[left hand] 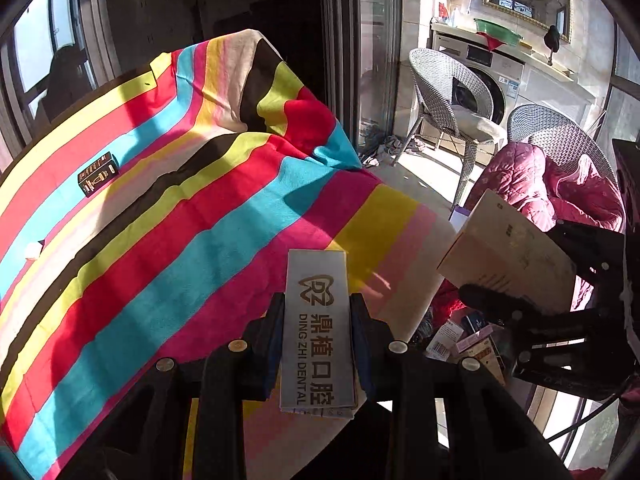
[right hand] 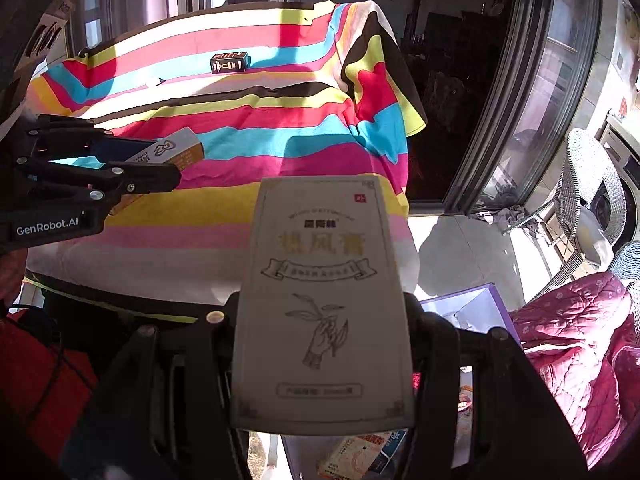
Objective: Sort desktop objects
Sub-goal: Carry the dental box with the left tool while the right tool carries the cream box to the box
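The left gripper has its 2 jaws closed on a narrow silver-grey cardboard box printed "DING ZHI DENTAL", held lengthwise over the near edge of a table draped in a brightly striped cloth of red, cyan, yellow, pink and black bands. The right gripper clamps a wider cream-coloured flat box with a line drawing of a hand holding a sprig, held above the table's near right corner.

Only the left wrist view shows a small white cube-like item at the cloth's far left, and a heap of small packets low beside the table, under the right gripper. It sees the cream box only from its side and plain underside.

Only the right wrist view shows an open lilac cardboard box on the floor by the table, and the dental box's orange end.

Both views show a small black rectangular box with gold print lying alone on the cloth well away from the grippers, and 2 grey wicker chairs with a crumpled pink quilt.
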Tool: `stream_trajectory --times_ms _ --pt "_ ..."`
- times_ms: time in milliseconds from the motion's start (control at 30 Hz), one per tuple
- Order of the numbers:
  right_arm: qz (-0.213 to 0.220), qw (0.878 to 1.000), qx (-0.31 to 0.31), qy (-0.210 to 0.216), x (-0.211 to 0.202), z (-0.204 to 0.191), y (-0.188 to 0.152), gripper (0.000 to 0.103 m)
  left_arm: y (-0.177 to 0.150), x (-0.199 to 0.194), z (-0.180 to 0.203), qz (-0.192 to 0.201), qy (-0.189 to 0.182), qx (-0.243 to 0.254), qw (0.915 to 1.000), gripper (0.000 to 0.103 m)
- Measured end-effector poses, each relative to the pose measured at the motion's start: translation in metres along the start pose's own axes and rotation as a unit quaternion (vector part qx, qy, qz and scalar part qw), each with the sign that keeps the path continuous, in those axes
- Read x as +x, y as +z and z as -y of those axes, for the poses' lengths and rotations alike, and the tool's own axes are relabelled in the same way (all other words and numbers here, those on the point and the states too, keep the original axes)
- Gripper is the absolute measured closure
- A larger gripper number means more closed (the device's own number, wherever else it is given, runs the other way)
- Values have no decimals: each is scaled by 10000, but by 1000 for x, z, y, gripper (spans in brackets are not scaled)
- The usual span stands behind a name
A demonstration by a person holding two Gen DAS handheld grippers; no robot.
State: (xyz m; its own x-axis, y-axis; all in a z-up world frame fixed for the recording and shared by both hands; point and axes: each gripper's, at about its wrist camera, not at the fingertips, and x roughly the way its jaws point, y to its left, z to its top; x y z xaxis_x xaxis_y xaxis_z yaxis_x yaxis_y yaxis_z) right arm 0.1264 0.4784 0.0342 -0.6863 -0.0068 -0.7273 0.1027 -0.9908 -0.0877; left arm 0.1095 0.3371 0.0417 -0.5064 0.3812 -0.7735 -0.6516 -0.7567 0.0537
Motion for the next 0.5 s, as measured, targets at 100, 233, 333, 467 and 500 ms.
stream_trajectory --times_ms 100,233,333,467,500 --pt "-98 9997 183 -158 -2 18 -10 48 7 6 29 -20 -156 400 9991 72" --pt "-229 9983 356 -407 -6 41 -22 48 16 10 67 -65 -417 817 9958 72" --pt "-336 9964 471 -613 -8 58 -32 48 21 15 90 -151 -670 1014 9925 72" --pt "-481 9932 660 -828 -9 77 -47 48 25 26 116 -312 -936 1155 9884 72" --pt "-512 9923 709 -879 -9 81 -50 48 26 31 122 -381 -982 1192 9873 72"
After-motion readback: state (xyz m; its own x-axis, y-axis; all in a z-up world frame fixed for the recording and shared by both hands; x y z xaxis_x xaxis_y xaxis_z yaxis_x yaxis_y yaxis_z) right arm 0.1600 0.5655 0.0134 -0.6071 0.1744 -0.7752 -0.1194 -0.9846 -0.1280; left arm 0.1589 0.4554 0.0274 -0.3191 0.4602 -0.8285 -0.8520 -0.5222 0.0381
